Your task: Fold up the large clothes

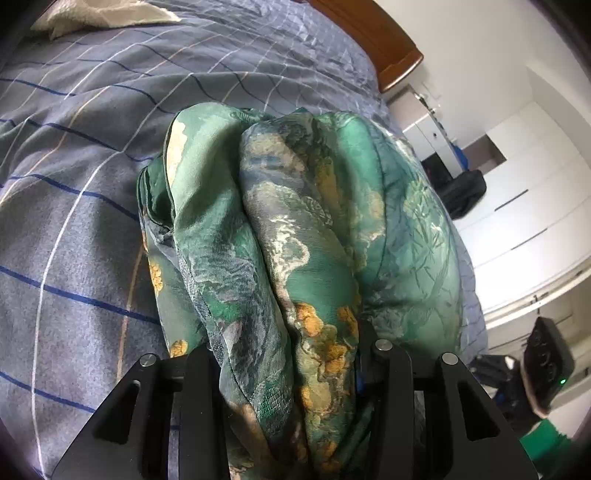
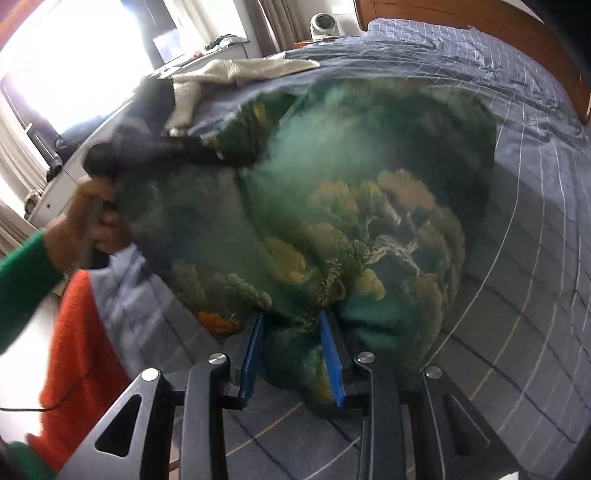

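A green printed garment [image 1: 295, 221] with yellow and pale patterns hangs bunched over the blue checked bed [image 1: 74, 166]. My left gripper [image 1: 291, 369] is shut on a thick fold of it; the cloth covers the fingertips. In the right wrist view the same garment [image 2: 332, 203] is spread and blurred above the bed [image 2: 535, 221]. My right gripper [image 2: 291, 325] is shut on a bunch of its edge between blue pads [image 2: 330, 350]. The left gripper [image 2: 162, 151] shows at the far left, held by a hand.
A cream cloth [image 1: 96, 14] lies at the far end of the bed, also in the right wrist view [image 2: 229, 74]. A wooden headboard [image 1: 373, 40], white wardrobes [image 1: 524, 206] and a dark bag [image 1: 465, 192] stand to the right. A bright window [image 2: 74, 62] is left.
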